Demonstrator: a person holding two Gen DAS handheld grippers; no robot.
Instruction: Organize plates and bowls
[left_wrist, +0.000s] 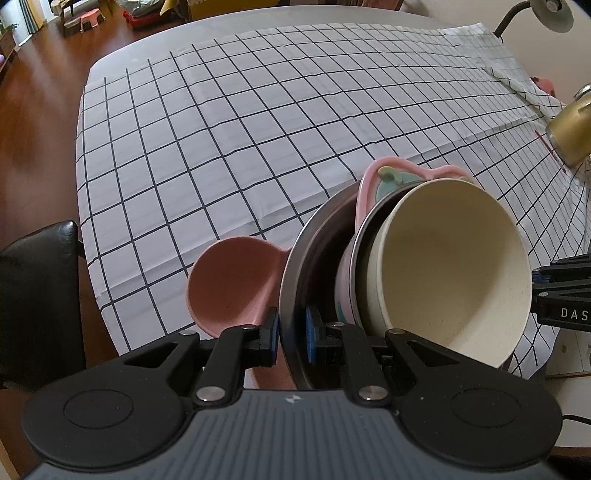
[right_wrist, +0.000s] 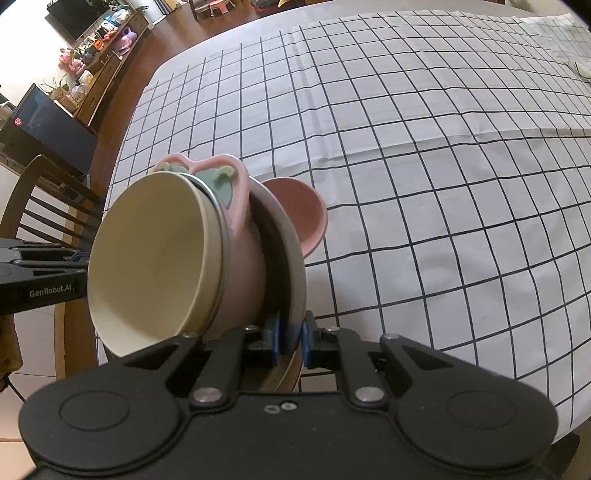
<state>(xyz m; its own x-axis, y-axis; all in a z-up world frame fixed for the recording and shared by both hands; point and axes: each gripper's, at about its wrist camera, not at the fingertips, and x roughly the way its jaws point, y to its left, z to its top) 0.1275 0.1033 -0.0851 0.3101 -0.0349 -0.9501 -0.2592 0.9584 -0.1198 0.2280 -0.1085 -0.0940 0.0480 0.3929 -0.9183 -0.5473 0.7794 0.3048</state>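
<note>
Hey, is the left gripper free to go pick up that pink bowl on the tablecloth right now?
Probably not. The left gripper is shut on the rim of the metal dish carrying the stacked bowls, and so is the right gripper. The pink bowl sits behind that dish, partly hidden.

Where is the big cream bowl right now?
The cream bowl is on top of the stack, nested in the pink bowl inside the metal plate, which both hand-held grippers hold by its rim over the checked tablecloth.
</note>
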